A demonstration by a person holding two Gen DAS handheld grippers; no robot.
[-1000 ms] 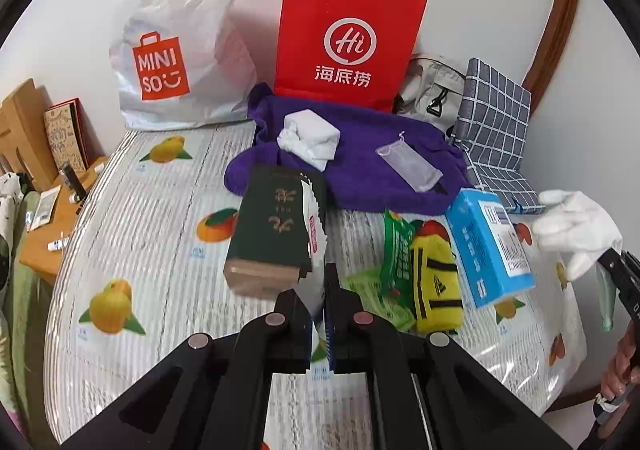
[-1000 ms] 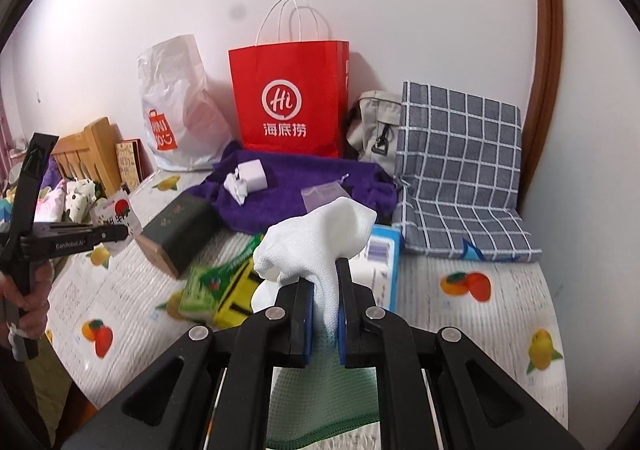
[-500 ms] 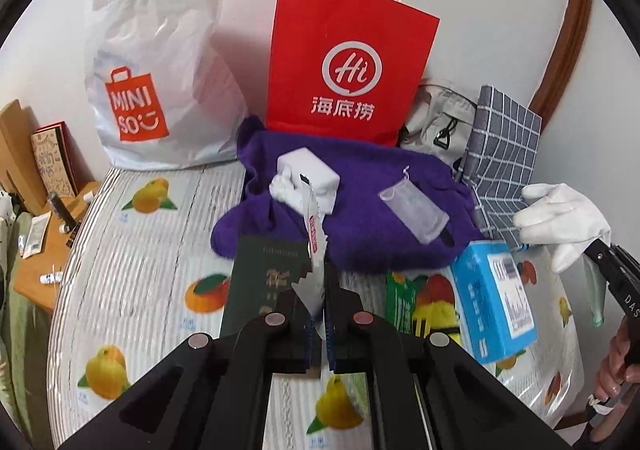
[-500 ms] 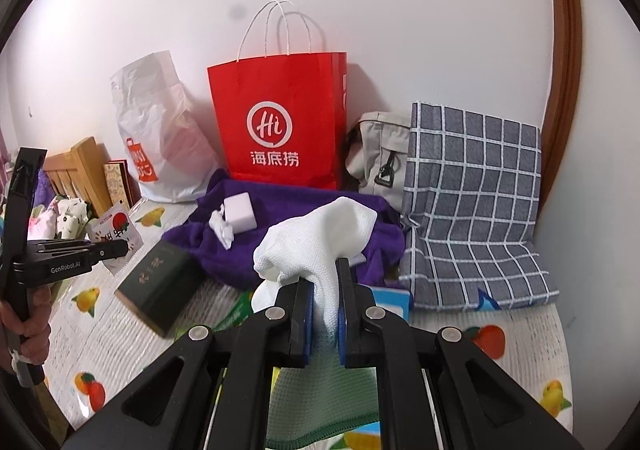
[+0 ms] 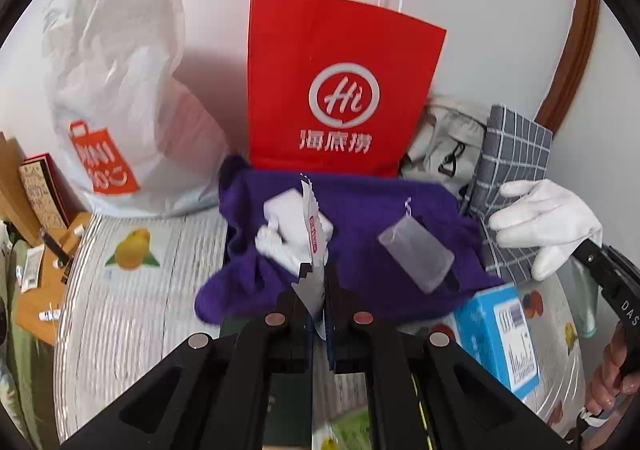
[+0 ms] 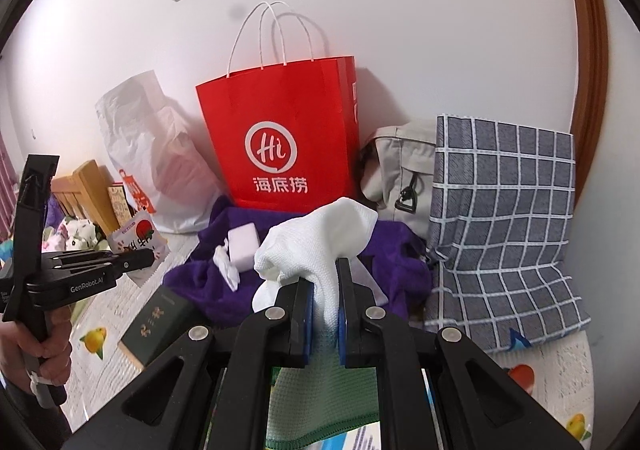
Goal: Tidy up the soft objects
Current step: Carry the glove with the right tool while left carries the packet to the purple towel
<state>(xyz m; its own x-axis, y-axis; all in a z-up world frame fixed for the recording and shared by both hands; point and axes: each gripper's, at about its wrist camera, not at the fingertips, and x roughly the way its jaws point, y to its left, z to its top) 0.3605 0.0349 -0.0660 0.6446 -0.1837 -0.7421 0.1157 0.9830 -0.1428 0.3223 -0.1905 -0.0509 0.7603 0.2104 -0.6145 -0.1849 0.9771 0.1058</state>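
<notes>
From the left wrist, our left tool has carried its pinched snack packet forward; the purple towel now lies right below, so a drop-off looks close; the white block and clear pouch already occupy it. From the right wrist, our right tool has advanced too, clamped on the white glove; the red bag stands behind.

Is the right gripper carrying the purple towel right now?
No, the right gripper has its jaws shut on a white glove; the purple towel lies on the bed.
</notes>
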